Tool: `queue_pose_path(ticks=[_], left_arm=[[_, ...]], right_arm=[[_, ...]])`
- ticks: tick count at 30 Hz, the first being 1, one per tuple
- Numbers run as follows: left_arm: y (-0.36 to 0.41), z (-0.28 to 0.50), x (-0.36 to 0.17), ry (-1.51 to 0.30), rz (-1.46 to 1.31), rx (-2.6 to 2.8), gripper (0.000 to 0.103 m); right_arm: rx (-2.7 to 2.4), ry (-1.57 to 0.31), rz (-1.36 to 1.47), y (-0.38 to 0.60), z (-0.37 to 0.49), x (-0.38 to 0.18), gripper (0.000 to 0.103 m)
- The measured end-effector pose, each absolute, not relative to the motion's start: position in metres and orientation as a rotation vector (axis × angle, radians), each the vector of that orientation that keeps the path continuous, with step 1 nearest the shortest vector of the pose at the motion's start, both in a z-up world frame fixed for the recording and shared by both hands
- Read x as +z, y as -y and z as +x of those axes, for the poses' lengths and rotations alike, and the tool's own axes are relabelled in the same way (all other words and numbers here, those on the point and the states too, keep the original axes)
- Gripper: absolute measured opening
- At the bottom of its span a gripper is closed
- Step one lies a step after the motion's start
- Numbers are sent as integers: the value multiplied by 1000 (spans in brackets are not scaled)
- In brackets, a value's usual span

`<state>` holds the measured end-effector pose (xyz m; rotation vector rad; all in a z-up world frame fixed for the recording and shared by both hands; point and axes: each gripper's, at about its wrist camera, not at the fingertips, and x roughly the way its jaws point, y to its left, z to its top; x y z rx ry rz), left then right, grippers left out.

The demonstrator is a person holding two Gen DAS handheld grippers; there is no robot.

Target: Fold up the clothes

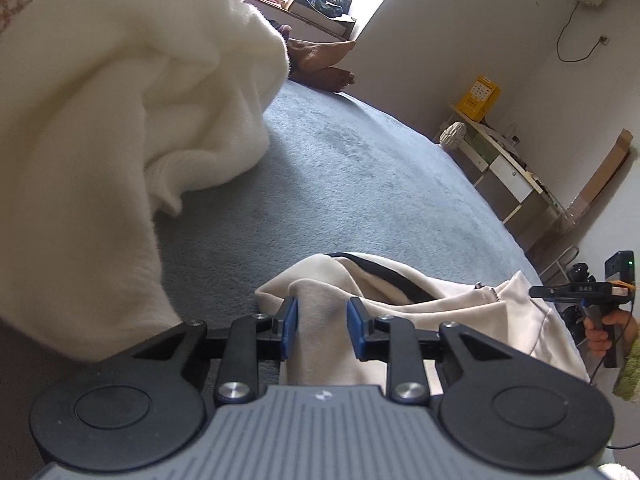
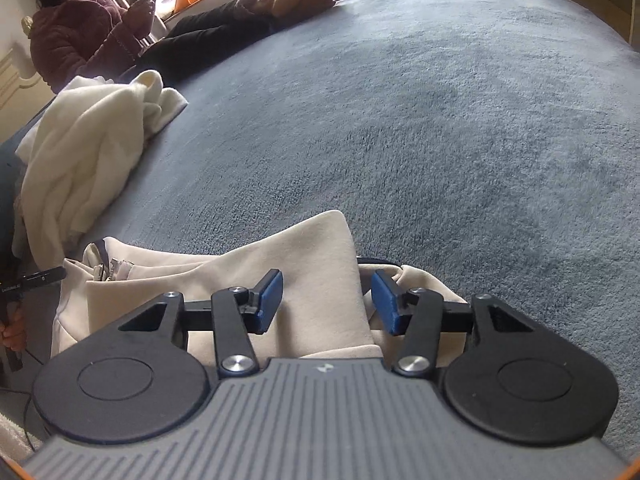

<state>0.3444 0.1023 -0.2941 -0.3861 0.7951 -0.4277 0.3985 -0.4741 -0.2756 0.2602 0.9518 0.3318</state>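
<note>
A beige garment (image 1: 460,308) with a dark stripe and a zipper (image 2: 112,270) lies crumpled on the grey-blue bed cover (image 1: 360,180), close to me. My left gripper (image 1: 322,330) is partly open, and a raised fold of the beige fabric stands between its blue pads (image 1: 290,328). My right gripper (image 2: 326,300) is wide open over another flap of the beige garment (image 2: 312,248), which lies between its fingers. A hand (image 1: 600,328) on the right gripper's handle shows at the right edge of the left wrist view.
A white fleece garment (image 2: 80,160) is heaped at the left, filling the upper left of the left wrist view (image 1: 100,120). A person (image 2: 80,32) sits on the far side with bare feet (image 1: 324,60) on the bed. A shelf unit (image 1: 512,172) stands against the wall beyond the bed cover (image 2: 440,120).
</note>
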Motion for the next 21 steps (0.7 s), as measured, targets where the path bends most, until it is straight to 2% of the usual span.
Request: queue_pose_path(ticks=[3, 4, 7, 10, 13, 19, 21], left_arm=[[-100, 344, -295, -800, -399, -421, 27], [-99, 343, -296, -801, -406, -412, 27], [-93, 337, -297, -798, -378, -376, 27], [-83, 331, -292, -763, -303, -372, 27], [-74, 330, -291, -758, -237, -365, 19], [-73, 331, -292, -748, -229, -361, 19], [-72, 333, -292, -746, -216, -355, 17]], right_arm=[[345, -947, 271, 474, 399, -275, 47], [345, -938, 262, 472, 397, -274, 36], [340, -896, 210, 465, 388, -266, 17], [334, -855, 158, 457, 378, -259, 7], [322, -818, 114, 452, 368, -252, 4], [289, -788, 106, 454, 348, -247, 4], [276, -783, 115, 457, 346, -248, 4]])
